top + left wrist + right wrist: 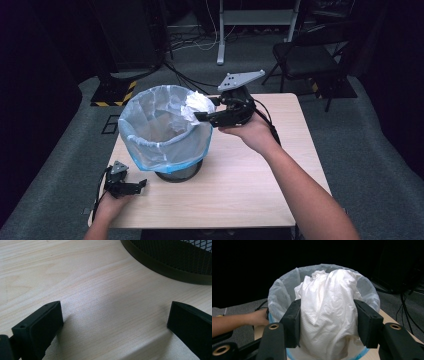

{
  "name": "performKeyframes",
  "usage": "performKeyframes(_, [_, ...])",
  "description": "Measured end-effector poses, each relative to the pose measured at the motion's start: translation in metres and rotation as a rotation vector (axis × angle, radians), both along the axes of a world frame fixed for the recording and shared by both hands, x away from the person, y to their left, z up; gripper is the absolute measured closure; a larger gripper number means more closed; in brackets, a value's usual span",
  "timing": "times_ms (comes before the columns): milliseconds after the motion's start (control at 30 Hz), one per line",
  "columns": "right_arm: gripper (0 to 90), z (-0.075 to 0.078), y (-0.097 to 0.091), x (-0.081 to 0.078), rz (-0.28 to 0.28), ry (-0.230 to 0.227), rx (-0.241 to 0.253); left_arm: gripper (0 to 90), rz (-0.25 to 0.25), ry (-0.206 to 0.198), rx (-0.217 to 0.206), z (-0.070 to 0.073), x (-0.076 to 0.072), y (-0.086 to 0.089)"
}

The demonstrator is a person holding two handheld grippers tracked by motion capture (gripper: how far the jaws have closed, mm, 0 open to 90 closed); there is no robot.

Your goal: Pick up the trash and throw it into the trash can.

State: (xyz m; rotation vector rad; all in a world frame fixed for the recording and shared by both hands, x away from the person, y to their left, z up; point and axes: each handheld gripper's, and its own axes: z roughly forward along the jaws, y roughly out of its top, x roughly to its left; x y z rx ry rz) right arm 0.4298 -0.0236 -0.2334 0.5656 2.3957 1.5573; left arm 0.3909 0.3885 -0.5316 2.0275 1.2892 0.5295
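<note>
- Table [250,190]: light wood-grain top, roughly square, standing on grey carpet floor [370,165].
- Bin [176,172] stands on the table, left of centre; black mesh wall and dark base ring visible low down, the rest is covered by a pale translucent liner [165,145] with a blue hem, folded over the rim.
- In the left gripper view the bin's base ring [165,268] sits flat on the wood at far right.
- Left gripper [131,187] rests on the table at the near left corner, just near-left of the bin, jaws wide apart with bare wood between them.
- Right half and near edge of the table are bare wood.
</note>
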Motion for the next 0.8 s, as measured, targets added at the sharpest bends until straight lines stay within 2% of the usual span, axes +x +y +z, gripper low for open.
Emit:
performKeyframes(100, [44.6, 0.001, 0.01, 0.003, 0.01, -0.001, 0.001, 0.0, 0.0, 0.004, 0.0, 0.0, -0.001, 0.0])
performKeyframes(433, [44.6, -0.006, 0.051, 0.012, 0.042, -0.007, -0.043, 0.0, -0.003, 0.001, 0.001, 0.0, 0.0, 0.0])
performKeyframes(800, [44.6, -0.016, 0.076, 0.023, 0.043, 0.01, -0.071, 0.0, -0.004, 0.0, -0.002, 0.0, 0.0, 0.0])
